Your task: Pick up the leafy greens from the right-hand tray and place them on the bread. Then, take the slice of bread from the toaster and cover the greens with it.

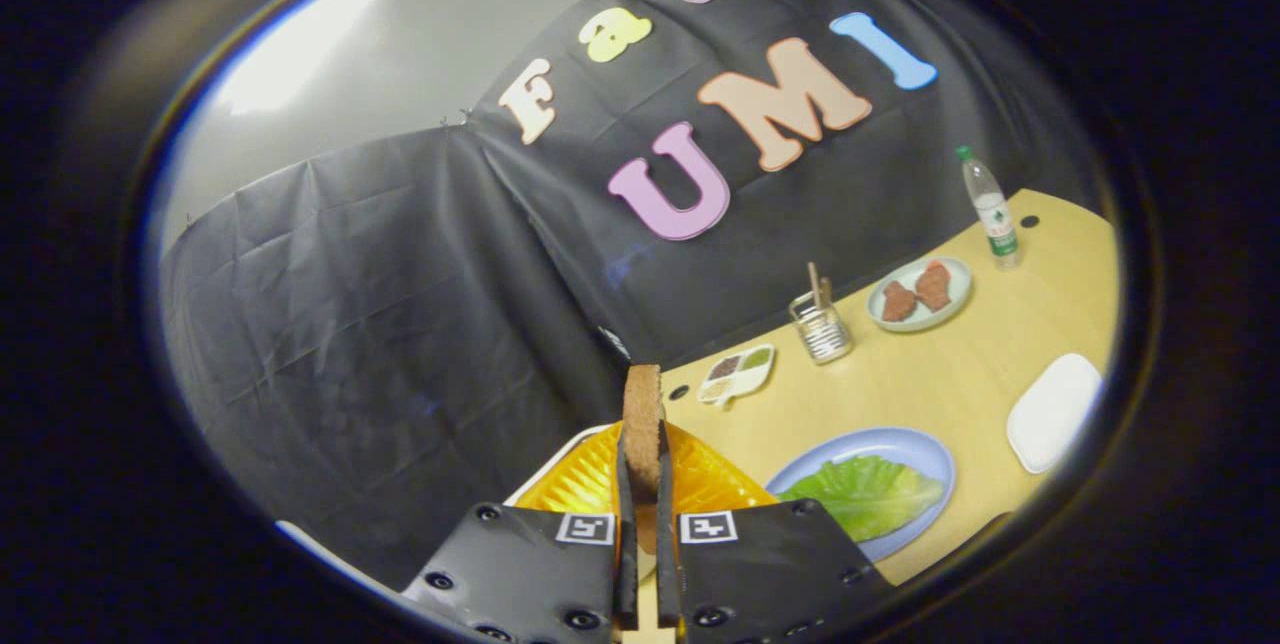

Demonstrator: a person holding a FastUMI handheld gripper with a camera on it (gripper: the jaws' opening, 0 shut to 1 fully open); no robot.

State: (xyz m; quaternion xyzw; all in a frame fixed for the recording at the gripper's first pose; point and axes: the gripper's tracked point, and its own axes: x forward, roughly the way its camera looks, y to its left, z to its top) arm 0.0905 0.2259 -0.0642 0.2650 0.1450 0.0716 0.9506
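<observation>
Bread [641,419] stands edge-on between the jaws of the gripper [641,484], which are closed on it, above the yellow toaster [700,484]. We judge step two underway: next we carry it right onto the greens [865,494]. We count one slice, one leaf, one blue plate [900,444].

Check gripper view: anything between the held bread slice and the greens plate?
Gripper is shut on the bread slice; only the yellow toaster lies between it and the blue plate of leafy greens.
</observation>
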